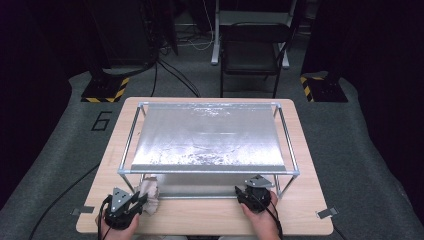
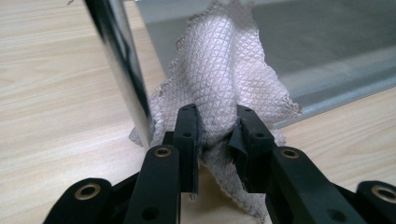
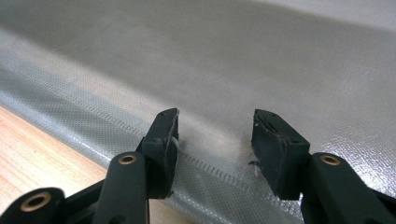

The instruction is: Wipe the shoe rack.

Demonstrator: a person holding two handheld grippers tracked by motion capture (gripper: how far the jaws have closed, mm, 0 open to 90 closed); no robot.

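A dim room with grey carpet surrounds a light wooden table [image 1: 310, 200]; a black folding chair [image 1: 250, 55] stands beyond the table at twelve o'clock, and yellow-and-black striped bases sit on the floor at about ten and two o'clock. On the table stands a metal tube frame [image 1: 127, 145] carrying a shiny silver sheet [image 1: 210, 135] on top, with a second grey sheet [image 1: 200, 182] lying flat on the table under it.

In the high view, the left gripper [image 1: 134, 200] sits at about seven o'clock of the table, just beside the near left leg of the frame. Its fingers are pinching a crumpled white cloth [image 1: 149, 195] that rests on the table at that corner. The left gripper view shows the left gripper [image 2: 217, 140] with both black fingers pressed into the cloth [image 2: 224, 79], a waffle-textured rag bunched between them and rising upward past their tips. The chrome leg [image 2: 121, 65] stands just to the left of the cloth, touching or nearly touching its edge, and the grey sheet [image 2: 327, 51] lies behind it.

The right gripper [image 1: 250, 192] is at about five o'clock of the table, near the frame's near right leg, held in the person's hand. In the right gripper view, the right gripper [image 3: 215, 135] has its fingers spread apart with nothing between them, hovering low over the near edge of the textured grey sheet [image 3: 233, 60]; bare table wood [image 3: 42, 154] shows at lower left.
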